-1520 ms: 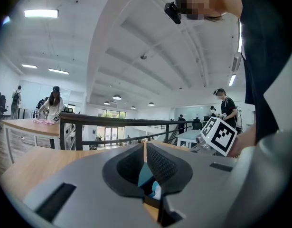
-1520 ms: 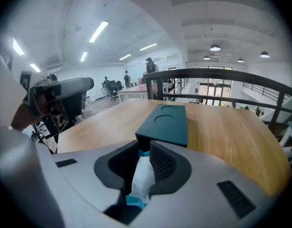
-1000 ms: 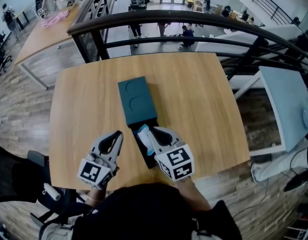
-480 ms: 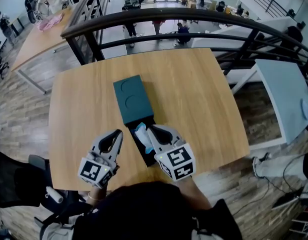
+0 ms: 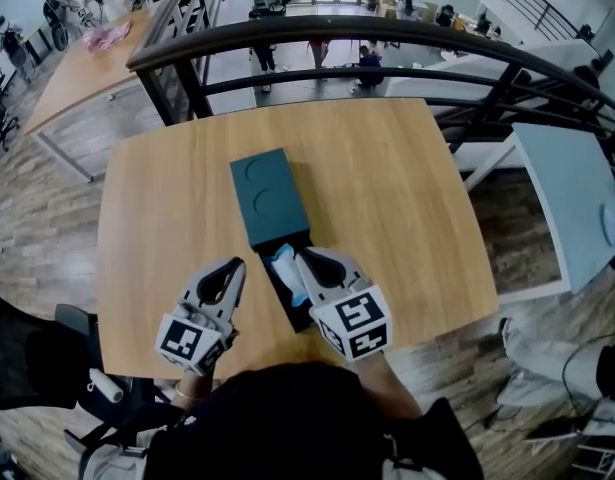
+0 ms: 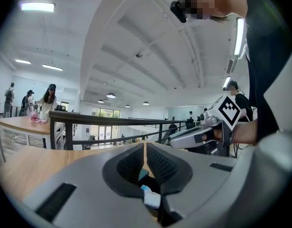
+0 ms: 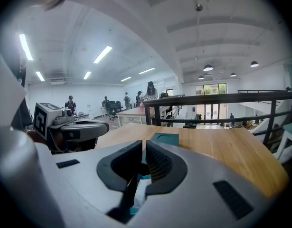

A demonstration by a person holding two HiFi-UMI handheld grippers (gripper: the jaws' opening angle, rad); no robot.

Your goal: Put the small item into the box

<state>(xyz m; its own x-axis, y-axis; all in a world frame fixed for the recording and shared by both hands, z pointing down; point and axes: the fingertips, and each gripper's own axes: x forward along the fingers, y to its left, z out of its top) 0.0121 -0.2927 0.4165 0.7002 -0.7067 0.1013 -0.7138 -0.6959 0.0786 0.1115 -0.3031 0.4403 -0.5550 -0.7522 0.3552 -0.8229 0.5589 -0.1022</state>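
Note:
A dark teal box (image 5: 269, 200) lies mid-table with its lid slid back, so the near end of its black tray (image 5: 296, 317) shows. A small white-and-blue item (image 5: 284, 267) lies in that tray. My right gripper (image 5: 301, 260) is shut, its tips over the tray right beside the item; nothing shows between its pads in the right gripper view (image 7: 144, 148), where the item (image 7: 141, 194) shows below them. My left gripper (image 5: 237, 265) is shut and empty, just left of the box over the tabletop. In the left gripper view (image 6: 145, 148) its jaws meet.
The wooden table (image 5: 387, 188) ends close in front of the person's body. A black curved railing (image 5: 387, 43) runs behind its far edge, with a lower floor and people beyond. A pale blue-topped table (image 5: 577, 208) stands to the right.
Both grippers stay almost where they were; the right one's tips remain at the open tray by the item. The view has shifted slightly.

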